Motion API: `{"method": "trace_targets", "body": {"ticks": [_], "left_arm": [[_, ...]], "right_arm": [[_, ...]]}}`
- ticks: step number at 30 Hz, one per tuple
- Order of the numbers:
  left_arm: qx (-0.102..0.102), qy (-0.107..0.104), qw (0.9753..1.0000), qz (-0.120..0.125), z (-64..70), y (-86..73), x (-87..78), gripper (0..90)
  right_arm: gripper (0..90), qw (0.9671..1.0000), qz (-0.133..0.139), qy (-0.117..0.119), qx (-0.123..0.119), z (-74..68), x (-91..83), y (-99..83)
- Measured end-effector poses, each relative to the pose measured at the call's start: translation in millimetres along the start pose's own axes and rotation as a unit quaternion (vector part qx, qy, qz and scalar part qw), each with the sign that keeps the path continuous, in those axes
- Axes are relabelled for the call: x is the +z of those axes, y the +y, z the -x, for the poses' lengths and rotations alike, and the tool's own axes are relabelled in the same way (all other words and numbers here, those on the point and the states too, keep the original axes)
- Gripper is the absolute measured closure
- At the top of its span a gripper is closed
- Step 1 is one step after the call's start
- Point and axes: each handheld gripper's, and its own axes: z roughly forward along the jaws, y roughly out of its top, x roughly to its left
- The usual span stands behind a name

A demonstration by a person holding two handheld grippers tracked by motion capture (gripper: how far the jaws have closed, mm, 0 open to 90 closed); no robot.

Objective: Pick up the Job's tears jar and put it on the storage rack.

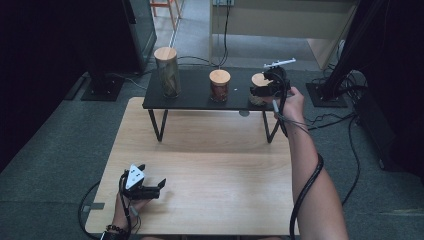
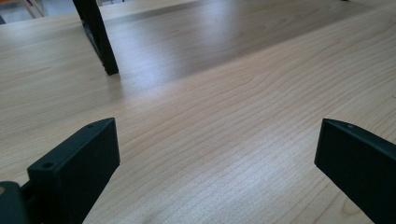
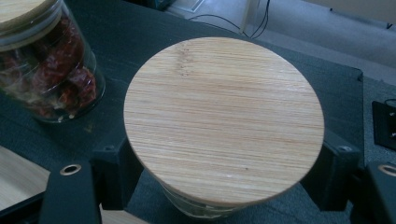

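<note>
High view: the right gripper [image 1: 264,89] is at the short jar [image 1: 259,90] on the right end of the black shelf [image 1: 195,102]; the middle jar [image 1: 219,85] and tall jar [image 1: 167,71] stand further left along it. The left gripper [image 1: 150,189] rests on the wooden table [image 1: 210,165], well in front of the shelf.

Left gripper view: jaws wide apart, nothing between them.

Right gripper view: jaws flank the short jar [image 3: 224,121] beneath its bamboo lid [image 3: 224,116], apparently gripping the glass; actual contact is hidden under the lid.

Risk: the grip sits low and unseen; smooth glass could slip, or the jar could knock the middle jar [image 3: 42,70] when lifted. Contents cannot be made out.
</note>
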Motion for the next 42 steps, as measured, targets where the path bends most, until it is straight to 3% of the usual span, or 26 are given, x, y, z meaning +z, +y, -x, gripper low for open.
{"method": "trace_targets", "body": {"ticks": [13,15,18,26,42], "left_arm": [[0.007,0.002,1.0,-0.002,1.9,0.2,0.0,0.0],[0.006,0.002,1.0,0.0,1.9,-0.1,-0.2,0.0],[0.007,0.003,1.0,0.0,2.4,-0.3,-0.3,0.0],[0.006,0.004,1.0,0.002,2.8,-0.8,-0.1,0.0],[0.01,0.008,0.9999,-0.001,4.6,0.1,-0.1,0.0]], "right_arm": [[24.7,0.9999,0.01,0.002,0.012,2.7,4.2,-2.2],[12.3,0.9996,0.018,0.005,0.022,3.1,2.2,-6.4],[0.2,0.9996,0.023,0.008,0.016,0.5,-4.9,-9.6],[0.0,0.9998,0.012,-0.003,0.013,-2.4,-17.2,-10.7],[0.0,0.9999,0.006,0.007,-0.008,-10.4,-40.8,-46.9]]}}
